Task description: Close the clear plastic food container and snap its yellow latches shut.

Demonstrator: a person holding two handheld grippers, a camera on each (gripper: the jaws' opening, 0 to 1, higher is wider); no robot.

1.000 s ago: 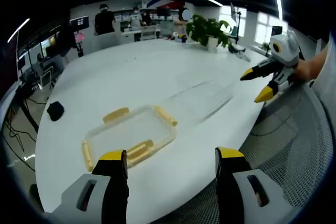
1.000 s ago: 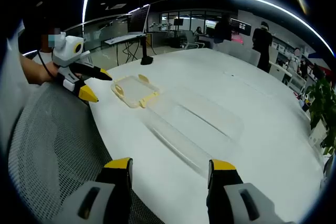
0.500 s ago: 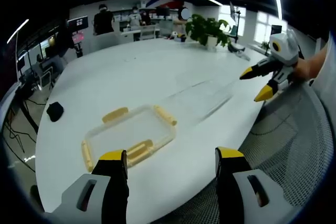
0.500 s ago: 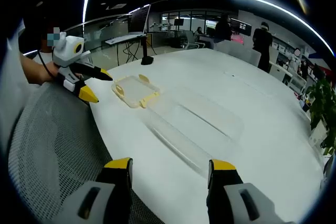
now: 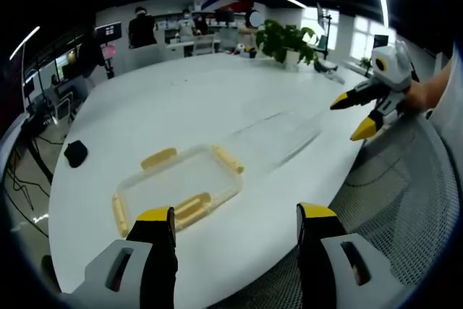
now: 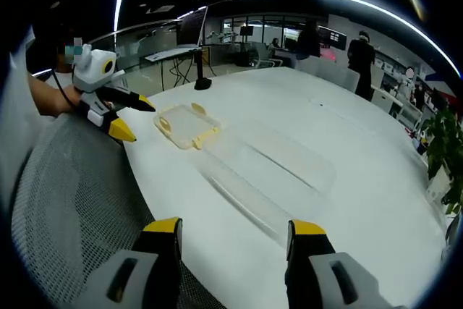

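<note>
Left gripper view is showing the lid (image 5: 177,182), a clear rectangle with four yellow latches (image 5: 227,158), lying flat on the white desk (image 5: 181,99) just ahead of the left claw (image 5: 236,223). All four latches are sticking outward, none snapped down. The clear container base (image 5: 286,135) is lying beside the lid, further along the desk toward the right claw (image 5: 352,115); lid and base are looking adjacent or touching at one short edge, though the transparency is making the junction hard to read.

Right gripper view is giving the same layout from the other end: the base (image 6: 271,168) is sitting nearer the right claw (image 6: 235,233), the lid (image 6: 186,124) beyond it, near the left claw (image 6: 129,116).

Contents: the base is appearing empty; nothing visible inside it or on the lid.

Progress: judging the task as not yet started. The lid is not sitting on the base, so placing it and pressing all four latches is remaining.

Claws: both are standing spread and holding nothing. Each is hovering at the near desk edge, over a grey mesh surface (image 6: 79,200), apart from the container.

Surroundings: a small black object (image 5: 76,152) is resting on the desk well apart from the lid; a potted plant (image 5: 287,41) is standing at the far end.
</note>
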